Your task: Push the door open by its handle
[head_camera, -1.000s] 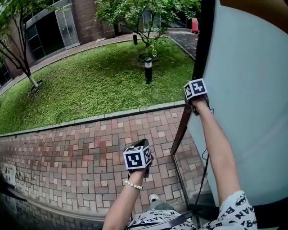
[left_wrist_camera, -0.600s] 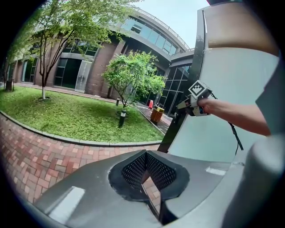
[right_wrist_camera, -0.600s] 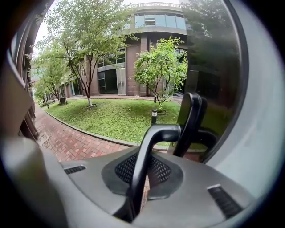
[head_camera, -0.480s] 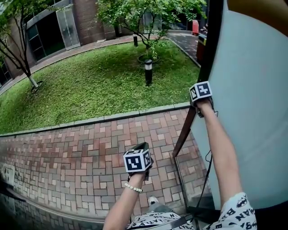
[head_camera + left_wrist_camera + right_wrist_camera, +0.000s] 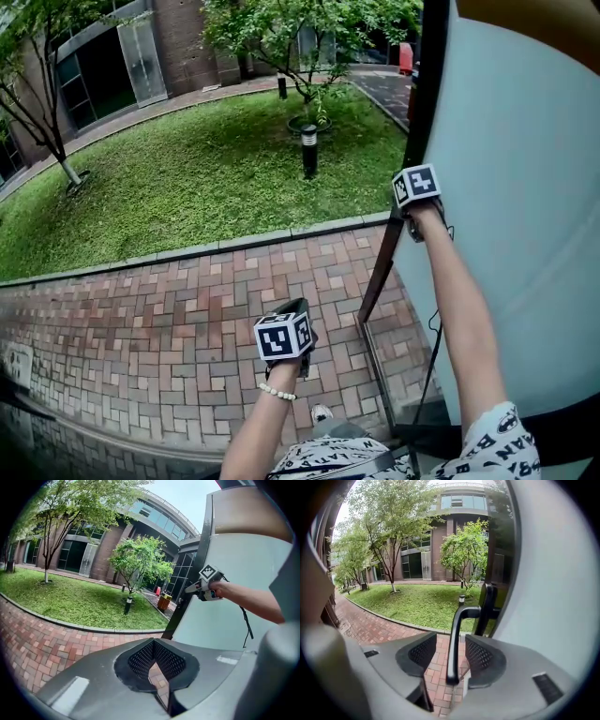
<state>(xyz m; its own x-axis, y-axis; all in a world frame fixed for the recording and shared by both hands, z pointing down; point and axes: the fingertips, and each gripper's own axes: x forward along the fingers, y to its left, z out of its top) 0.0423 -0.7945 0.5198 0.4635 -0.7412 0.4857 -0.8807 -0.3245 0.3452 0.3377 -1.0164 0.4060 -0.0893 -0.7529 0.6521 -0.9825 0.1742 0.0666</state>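
Note:
The frosted glass door (image 5: pixel 525 187) with its dark edge (image 5: pixel 419 112) stands swung outward on the right. Its black lever handle (image 5: pixel 454 639) hangs down between the two pads of my right gripper (image 5: pixel 451 651). Those jaws are opening, and a gap shows on each side of the lever. In the head view the right gripper (image 5: pixel 415 187) is held out at the door's edge. My left gripper (image 5: pixel 284 336) hangs lower over the brick paving, apart from the door. Its jaws (image 5: pixel 157 667) are shut with nothing between them.
Red brick paving (image 5: pixel 187 319) runs in front of the door, edged by a stone curb (image 5: pixel 234 242). Beyond lies a lawn (image 5: pixel 187 169) with a bollard lamp (image 5: pixel 308 145), trees and a brick building. An orange bin (image 5: pixel 164 603) stands by the path.
The door's edge and my right gripper swung a little right, then back left. The left gripper stayed almost still over the bricks.

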